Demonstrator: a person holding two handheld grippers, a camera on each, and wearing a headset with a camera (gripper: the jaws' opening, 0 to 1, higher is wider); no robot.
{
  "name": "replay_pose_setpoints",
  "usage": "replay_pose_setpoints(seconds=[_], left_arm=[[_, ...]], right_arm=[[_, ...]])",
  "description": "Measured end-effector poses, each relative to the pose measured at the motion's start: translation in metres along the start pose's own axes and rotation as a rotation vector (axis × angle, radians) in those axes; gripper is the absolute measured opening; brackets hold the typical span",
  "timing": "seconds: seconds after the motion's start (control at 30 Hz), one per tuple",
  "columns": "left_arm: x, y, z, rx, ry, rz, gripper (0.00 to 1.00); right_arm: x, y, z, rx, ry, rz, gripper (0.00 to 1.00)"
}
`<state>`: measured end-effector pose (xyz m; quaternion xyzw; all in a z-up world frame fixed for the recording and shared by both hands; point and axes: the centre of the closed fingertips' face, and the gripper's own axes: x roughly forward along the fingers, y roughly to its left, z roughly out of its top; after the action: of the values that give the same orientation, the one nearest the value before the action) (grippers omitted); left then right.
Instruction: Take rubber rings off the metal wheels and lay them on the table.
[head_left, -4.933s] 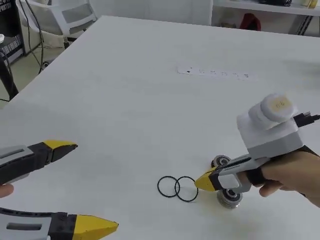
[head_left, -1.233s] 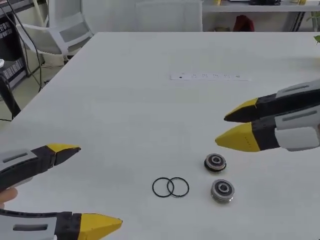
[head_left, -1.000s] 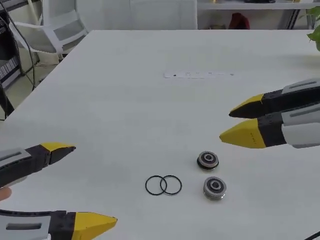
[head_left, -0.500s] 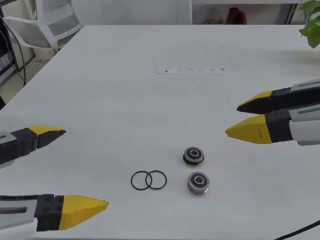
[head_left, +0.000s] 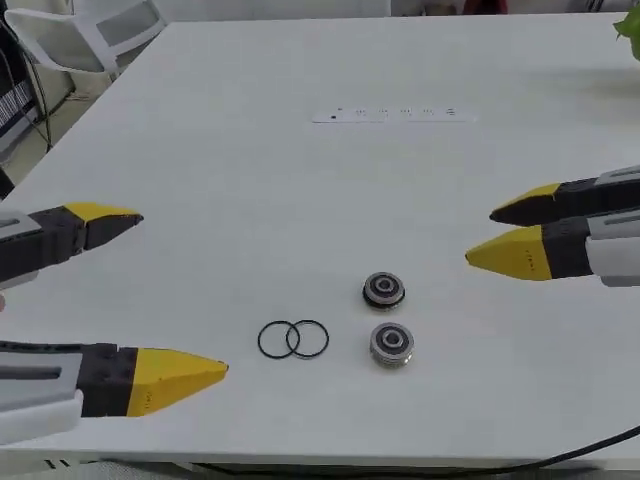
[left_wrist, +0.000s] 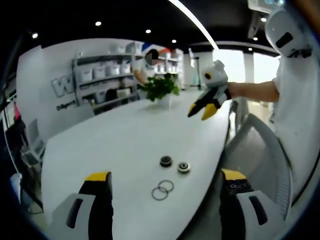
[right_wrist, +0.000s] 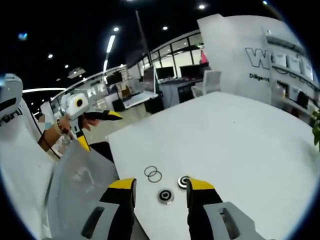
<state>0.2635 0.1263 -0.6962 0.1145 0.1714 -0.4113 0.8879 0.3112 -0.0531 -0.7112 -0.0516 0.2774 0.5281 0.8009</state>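
Two black rubber rings (head_left: 293, 339) lie flat and overlapping on the white table (head_left: 250, 150), with nothing gripping them. Just to their right stands the near wheel (head_left: 391, 343), and the far wheel (head_left: 383, 289) sits close behind it, a small gap between the two. The left gripper (head_left: 182, 294) hangs to the left of the rings with its jaws spread wide and empty; in the left gripper view the rings lie ahead, between the two jaw lines. The right gripper (head_left: 480, 237) hovers to the right of the wheels and apart from them, its jaws narrowly parted and empty. A white power strip (head_left: 395, 114) lies farther back on the table.
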Motion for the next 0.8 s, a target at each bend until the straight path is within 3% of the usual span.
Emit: replay_pose_setpoints(seconds=[0.23, 0.33, 0.8], left_arm=[[0.008, 0.003, 0.020, 0.035, -0.022, -0.020, 0.89], [0.013, 0.003, 0.026, 0.083, -0.007, -0.040, 0.88], [0.038, 0.000, 0.050, 0.181, 0.003, -0.118, 0.87]], right_arm=[[0.006, -0.010, -0.016, 0.028, -0.004, 0.026, 0.40], [0.009, -0.016, -0.027, 0.038, 0.014, 0.015, 0.40], [0.018, -0.029, -0.053, 0.123, 0.001, 0.019, 0.40]])
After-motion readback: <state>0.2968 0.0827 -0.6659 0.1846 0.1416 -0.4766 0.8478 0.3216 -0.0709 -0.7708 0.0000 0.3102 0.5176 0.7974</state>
